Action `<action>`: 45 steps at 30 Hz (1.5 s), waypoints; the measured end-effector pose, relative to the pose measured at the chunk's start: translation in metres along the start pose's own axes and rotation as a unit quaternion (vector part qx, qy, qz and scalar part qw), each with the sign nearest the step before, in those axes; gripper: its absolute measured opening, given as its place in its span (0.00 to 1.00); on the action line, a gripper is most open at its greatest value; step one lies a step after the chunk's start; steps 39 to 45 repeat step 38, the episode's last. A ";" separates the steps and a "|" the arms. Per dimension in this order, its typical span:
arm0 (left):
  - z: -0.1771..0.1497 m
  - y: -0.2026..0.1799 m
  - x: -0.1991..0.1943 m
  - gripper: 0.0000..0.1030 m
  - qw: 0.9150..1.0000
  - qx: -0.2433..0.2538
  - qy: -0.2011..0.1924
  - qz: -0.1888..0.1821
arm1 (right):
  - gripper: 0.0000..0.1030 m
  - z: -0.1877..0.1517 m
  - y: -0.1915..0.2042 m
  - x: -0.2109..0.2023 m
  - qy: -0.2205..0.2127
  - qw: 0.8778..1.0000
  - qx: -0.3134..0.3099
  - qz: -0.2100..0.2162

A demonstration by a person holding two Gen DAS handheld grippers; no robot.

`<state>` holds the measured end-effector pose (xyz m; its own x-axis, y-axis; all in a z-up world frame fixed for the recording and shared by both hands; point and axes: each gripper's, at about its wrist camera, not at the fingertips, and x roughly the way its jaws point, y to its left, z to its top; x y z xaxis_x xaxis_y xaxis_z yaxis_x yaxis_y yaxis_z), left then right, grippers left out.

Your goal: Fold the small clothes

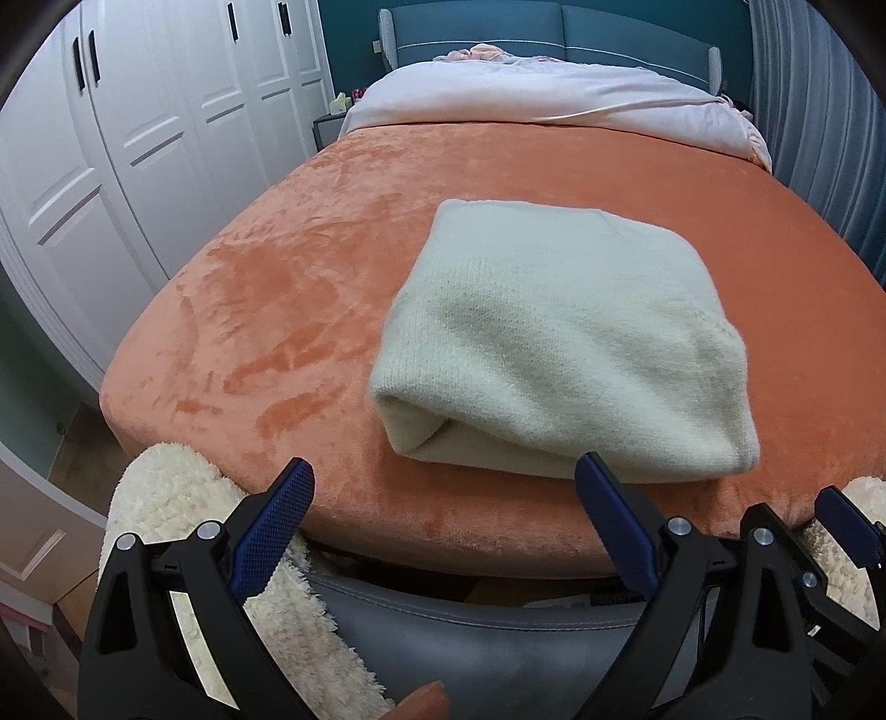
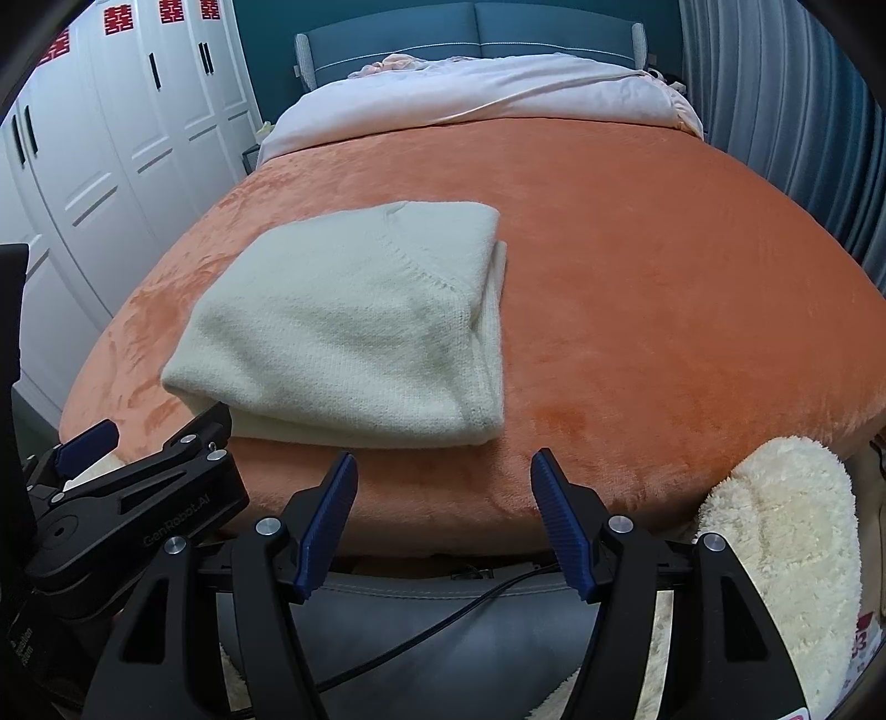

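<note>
Your cream sweater (image 1: 559, 343) sits neatly folded on the orange bed (image 1: 249, 310), 12 o'clock from both empty, spread-open grippers: left gripper (image 1: 443, 531), right gripper (image 2: 443, 520).

Home bedroom. Large bed (image 2: 609, 266) under an orange plush cover, pale duvet (image 2: 470, 94) bunched toward a blue padded headboard (image 2: 470, 27). White wardrobe (image 1: 138, 138) along the left wall, red paper cutouts (image 2: 119, 19) on its doors. Blue-grey curtain (image 2: 775, 99) at right.
</note>
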<state>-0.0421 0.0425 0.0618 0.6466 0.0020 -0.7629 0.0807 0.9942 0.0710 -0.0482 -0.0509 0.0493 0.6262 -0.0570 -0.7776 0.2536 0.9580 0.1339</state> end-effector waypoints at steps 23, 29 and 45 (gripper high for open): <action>0.006 0.010 0.009 0.95 0.995 0.004 0.102 0.012 | 0.62 0.011 0.010 0.014 0.068 0.997 0.019 -0.033; 0.005 0.007 0.011 0.95 0.995 0.021 0.096 0.035 | 0.62 0.011 0.016 0.019 0.074 0.996 0.008 -0.045; 0.002 0.007 0.013 0.95 0.994 0.034 0.095 0.048 | 0.63 0.010 0.018 0.023 0.074 0.996 0.005 -0.044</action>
